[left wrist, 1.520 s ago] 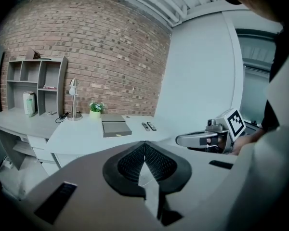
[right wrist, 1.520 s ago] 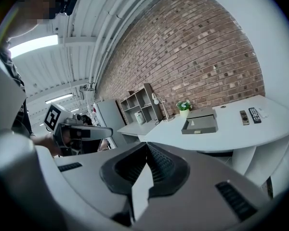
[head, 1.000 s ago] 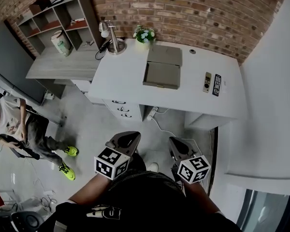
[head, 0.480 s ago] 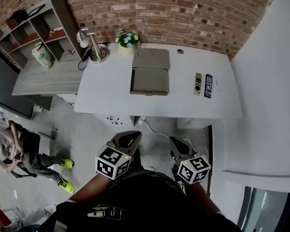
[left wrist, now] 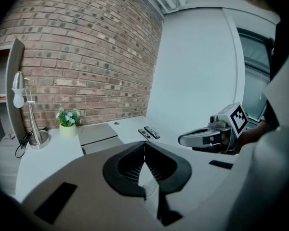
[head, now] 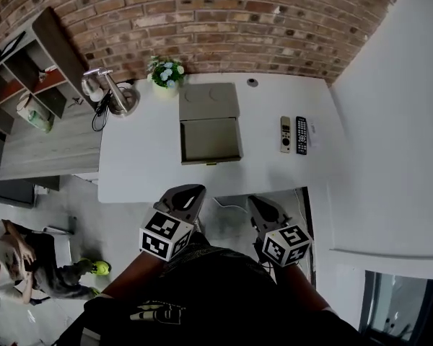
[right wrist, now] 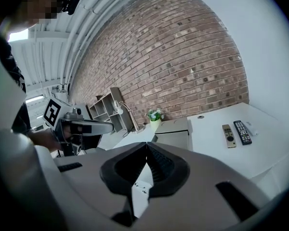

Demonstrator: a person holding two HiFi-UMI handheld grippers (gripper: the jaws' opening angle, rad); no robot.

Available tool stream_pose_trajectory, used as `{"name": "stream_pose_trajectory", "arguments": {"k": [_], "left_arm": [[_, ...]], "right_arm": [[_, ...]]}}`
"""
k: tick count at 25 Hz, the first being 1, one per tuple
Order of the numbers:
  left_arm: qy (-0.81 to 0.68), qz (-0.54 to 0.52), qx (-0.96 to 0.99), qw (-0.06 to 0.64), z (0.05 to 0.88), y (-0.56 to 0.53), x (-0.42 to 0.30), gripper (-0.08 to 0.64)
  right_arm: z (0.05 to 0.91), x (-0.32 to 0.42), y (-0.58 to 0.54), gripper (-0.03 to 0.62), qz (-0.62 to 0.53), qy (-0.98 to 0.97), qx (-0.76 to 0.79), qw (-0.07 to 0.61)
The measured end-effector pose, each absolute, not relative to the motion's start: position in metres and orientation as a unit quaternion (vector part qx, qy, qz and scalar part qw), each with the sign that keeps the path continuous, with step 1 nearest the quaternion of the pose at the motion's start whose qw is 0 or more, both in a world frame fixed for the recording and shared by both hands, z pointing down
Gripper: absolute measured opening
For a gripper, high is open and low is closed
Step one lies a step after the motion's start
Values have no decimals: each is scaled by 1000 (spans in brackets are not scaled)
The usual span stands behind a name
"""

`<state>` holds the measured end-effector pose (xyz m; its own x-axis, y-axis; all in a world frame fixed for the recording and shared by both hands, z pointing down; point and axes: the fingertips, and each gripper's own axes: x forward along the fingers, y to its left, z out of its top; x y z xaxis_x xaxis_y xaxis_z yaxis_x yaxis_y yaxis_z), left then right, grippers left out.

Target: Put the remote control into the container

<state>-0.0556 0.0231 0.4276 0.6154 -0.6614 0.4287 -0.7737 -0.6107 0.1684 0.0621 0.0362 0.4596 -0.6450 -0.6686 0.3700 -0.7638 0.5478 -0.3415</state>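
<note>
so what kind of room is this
Probably an office workspace: a white desk, a desk lamp, and an open shelf unit by a brick wall.

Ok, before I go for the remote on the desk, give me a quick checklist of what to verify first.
1. Lid of the container folded back: ok.
2. Remotes free to grab: ok; the light remote and the black remote lie side by side right of the container, nothing on them.
3. Which remote is meant: cannot tell.
4. Nothing in the right gripper: ok.
5. Its jaws apart for a grasp: not ok, they are together.
6. The left gripper out of the way: ok, shut, empty, short of the desk.
</note>
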Motion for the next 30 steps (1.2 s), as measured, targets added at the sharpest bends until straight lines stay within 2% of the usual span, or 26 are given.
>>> {"name": "stream_pose_trajectory", "arguments": {"k": [12, 20, 30], "left_arm": [[-314, 219, 909, 167, 458, -51, -80, 8], [-282, 271, 916, 93, 469, -79, -81, 8], [-295, 278, 908, 109, 481, -102, -67, 8]], "right_arm": [[475, 43, -30, 8, 278, -823, 481, 119], [484, 60, -63, 8, 259, -796, 527, 144], [502, 97, -100, 8, 248, -784, 544, 166]]}}
